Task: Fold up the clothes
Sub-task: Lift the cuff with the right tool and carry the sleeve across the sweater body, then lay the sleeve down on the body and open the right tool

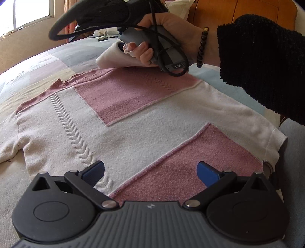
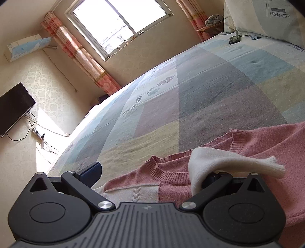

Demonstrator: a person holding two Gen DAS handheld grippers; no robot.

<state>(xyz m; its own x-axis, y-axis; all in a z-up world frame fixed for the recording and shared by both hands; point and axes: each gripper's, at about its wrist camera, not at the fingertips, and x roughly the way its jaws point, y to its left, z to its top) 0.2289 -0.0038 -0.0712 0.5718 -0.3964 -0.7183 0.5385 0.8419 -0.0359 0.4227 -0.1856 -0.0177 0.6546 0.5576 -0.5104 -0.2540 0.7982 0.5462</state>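
The left gripper (image 1: 150, 172) hangs with its two blue-padded fingers (image 1: 95, 172) spread wide and nothing between them, low over the hem end of a pink-and-white knit sweater (image 1: 133, 122). The sweater lies flat on the bed (image 2: 190, 95), front up, with a cable braid (image 1: 72, 129) running down its white panel and pink blocks at the chest and hem.

The right gripper (image 2: 150, 172) is spread as well. Its left finger (image 2: 91, 171) shows bare; the right one is covered by the white sleeve (image 2: 219, 160) of the sweater, which is draped over it with the ribbed cuff pointing right. From the left wrist view, the person's right hand (image 1: 167, 38) grips that tool's handle above the sweater's far shoulder, with the sleeve bunched against the fingers; a beaded bracelet (image 1: 202, 47) and a dark fuzzy sleeve (image 1: 263, 63) are on the arm. Whether the fabric is pinched or merely hangs on the finger cannot be told.

Beyond the pink ribbed neckline (image 2: 171, 171) stretches a patchwork bedsheet in pale blocks. A pillow (image 2: 266, 17) at the head reads "DREAMCITY". A window (image 2: 120, 24), pink curtains (image 2: 80, 51), an air conditioner (image 2: 26, 47) and a wall television (image 2: 15, 112) fill the room.
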